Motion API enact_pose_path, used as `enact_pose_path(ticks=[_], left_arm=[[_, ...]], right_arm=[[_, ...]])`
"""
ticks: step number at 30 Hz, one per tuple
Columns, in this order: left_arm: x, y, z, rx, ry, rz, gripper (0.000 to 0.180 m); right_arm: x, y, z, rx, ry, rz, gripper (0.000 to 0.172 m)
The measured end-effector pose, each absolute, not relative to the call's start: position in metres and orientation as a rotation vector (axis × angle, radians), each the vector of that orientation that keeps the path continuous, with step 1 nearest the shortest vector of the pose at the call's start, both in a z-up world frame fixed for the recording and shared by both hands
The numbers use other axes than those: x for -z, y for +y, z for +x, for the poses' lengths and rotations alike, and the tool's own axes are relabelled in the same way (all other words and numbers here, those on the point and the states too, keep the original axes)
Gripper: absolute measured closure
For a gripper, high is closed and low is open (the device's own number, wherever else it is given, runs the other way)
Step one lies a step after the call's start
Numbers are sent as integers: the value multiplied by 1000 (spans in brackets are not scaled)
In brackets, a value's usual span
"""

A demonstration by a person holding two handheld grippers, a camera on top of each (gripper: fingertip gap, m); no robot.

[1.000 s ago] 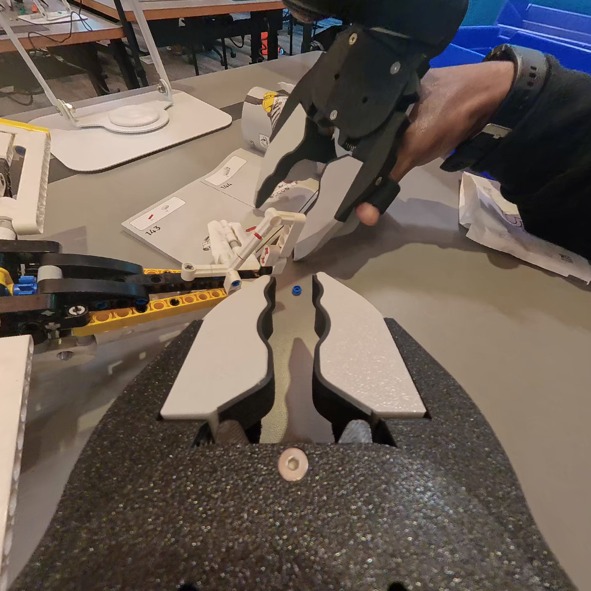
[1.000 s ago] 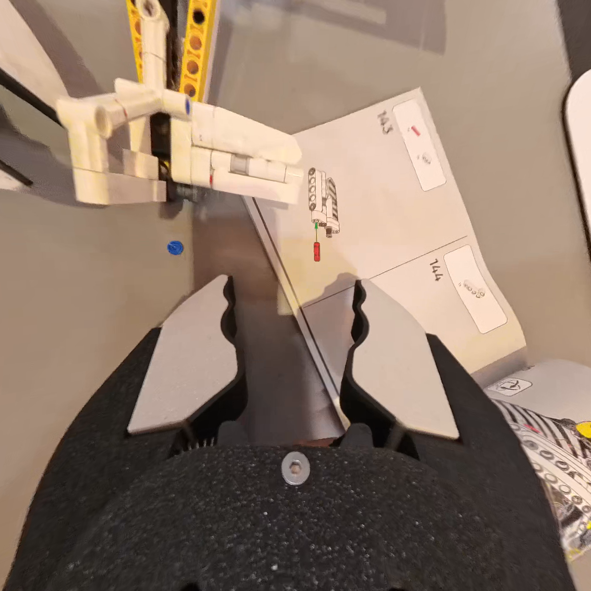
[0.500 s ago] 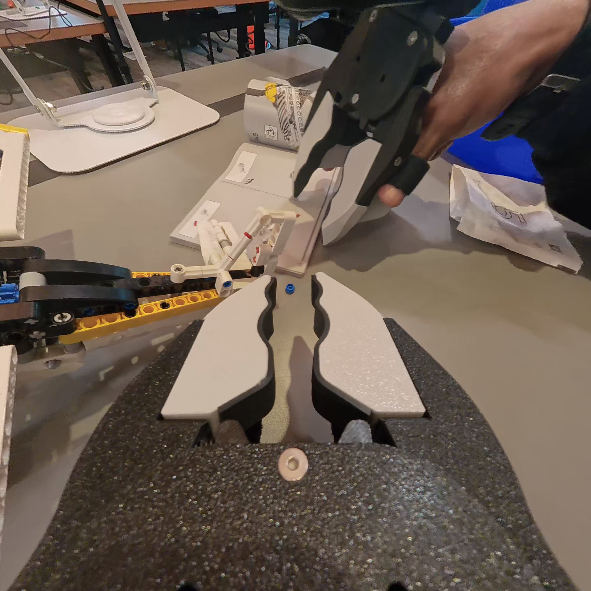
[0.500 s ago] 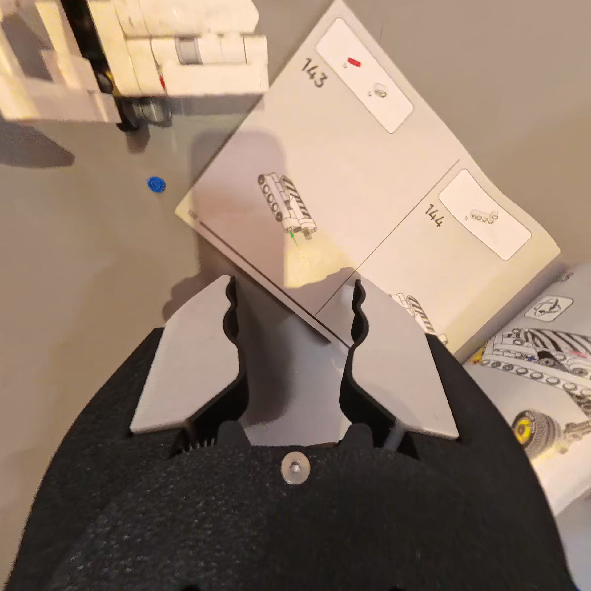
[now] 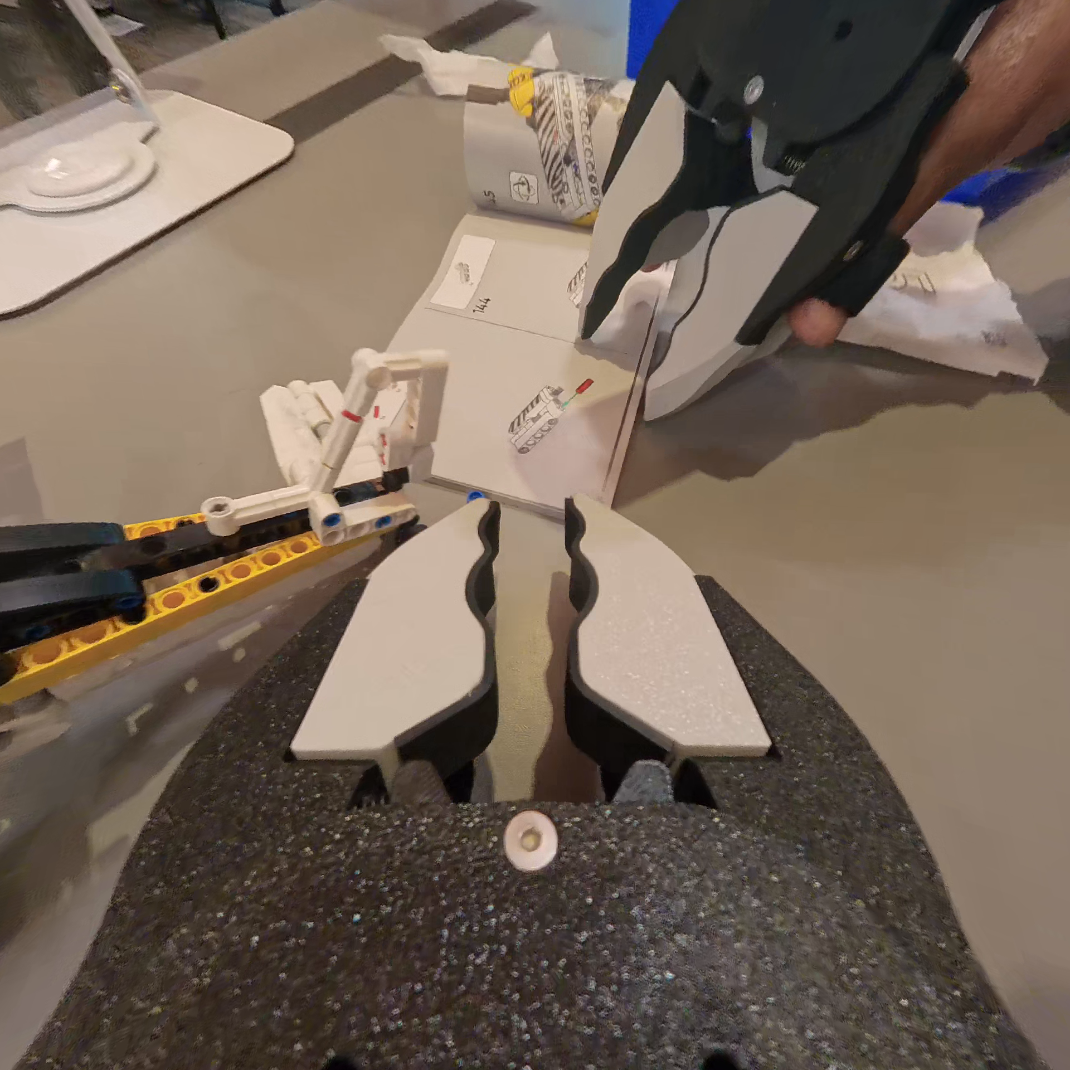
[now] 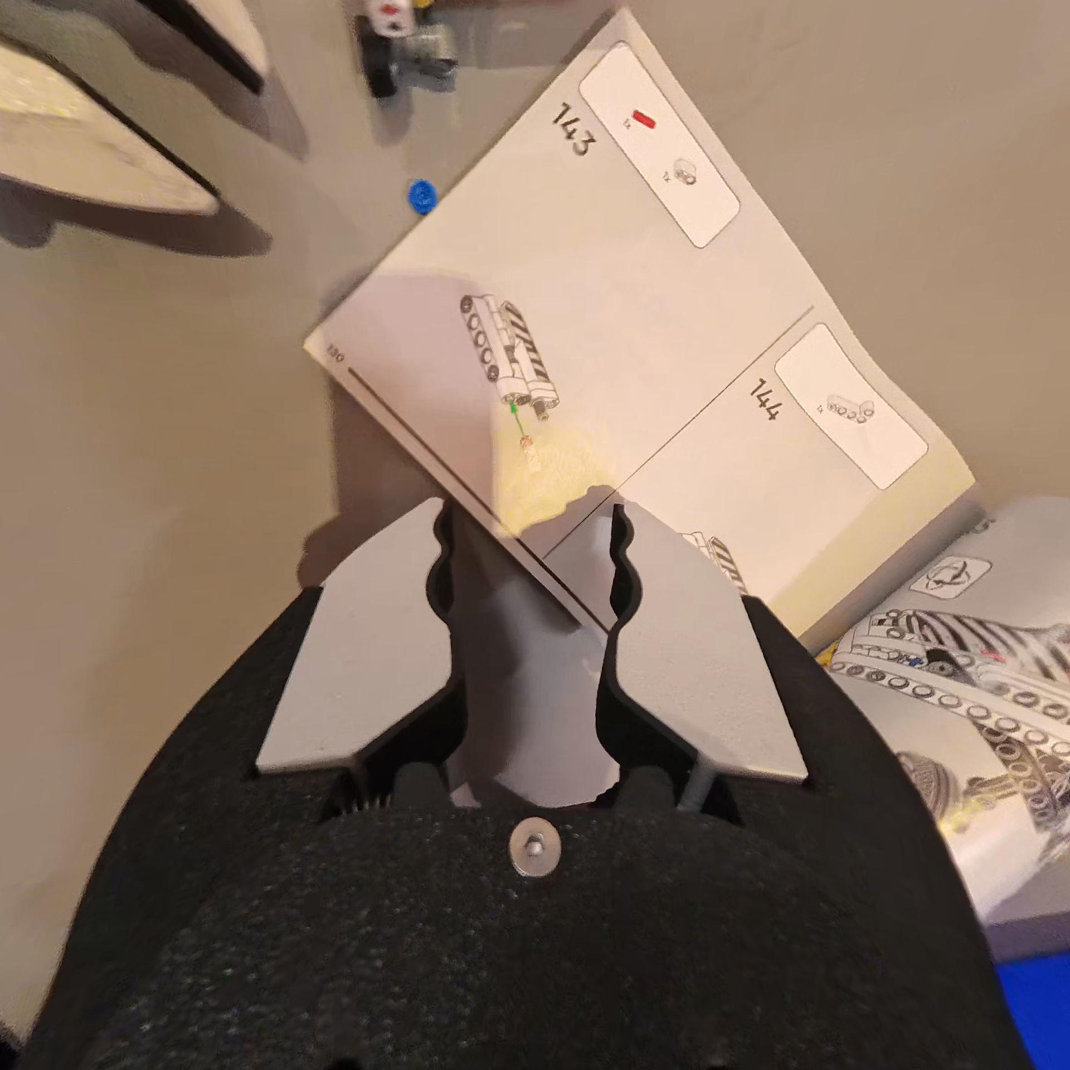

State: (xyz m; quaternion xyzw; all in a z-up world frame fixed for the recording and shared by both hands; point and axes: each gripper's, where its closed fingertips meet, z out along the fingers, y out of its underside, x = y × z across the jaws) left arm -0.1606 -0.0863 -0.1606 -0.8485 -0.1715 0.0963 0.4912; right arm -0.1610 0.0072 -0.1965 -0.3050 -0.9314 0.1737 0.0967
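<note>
Left tongs [image 5: 530, 509]: parted, empty, over counter [image 5: 810, 579] by blue stud [image 5: 475, 495] | Right tongs [image 6: 530, 512]: apart, astride instruction booklet [image 6: 608, 278] edge; no pad contact seen | We judge booklet light, floppy; grip the edge

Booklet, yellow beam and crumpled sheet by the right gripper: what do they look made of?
Booklet: thin matte paper, seemingly; its printed pages curl upward.
Yellow beam: looks like moulded plastic, smooth and slightly glossy, with an even row of round holes.
Crumpled sheet: probably thin white paper; creased, with torn-looking edges.
Right gripper: open above the booklet's edge.
</note>
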Motion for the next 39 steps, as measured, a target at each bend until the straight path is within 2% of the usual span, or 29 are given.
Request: enact_pose_path(ticks=[7, 15, 22, 39], left_arm=[[162, -85, -158, -229, -392, -2073, 158], [158, -87, -161, -192, -425, -2037, 158], [160, -86, -161, -185, -426, -2046, 158], [165, -81, -152, -73, -418, -2076, 158]], right_arm=[[188, -15, -154, -628, -2784, -605, 118], [186, -46, -153, -846, -2750, -382, 127], [194, -50, -156, -876, -2739, -427, 137], [190, -34, -158, -1003, -2750, -655, 143]])
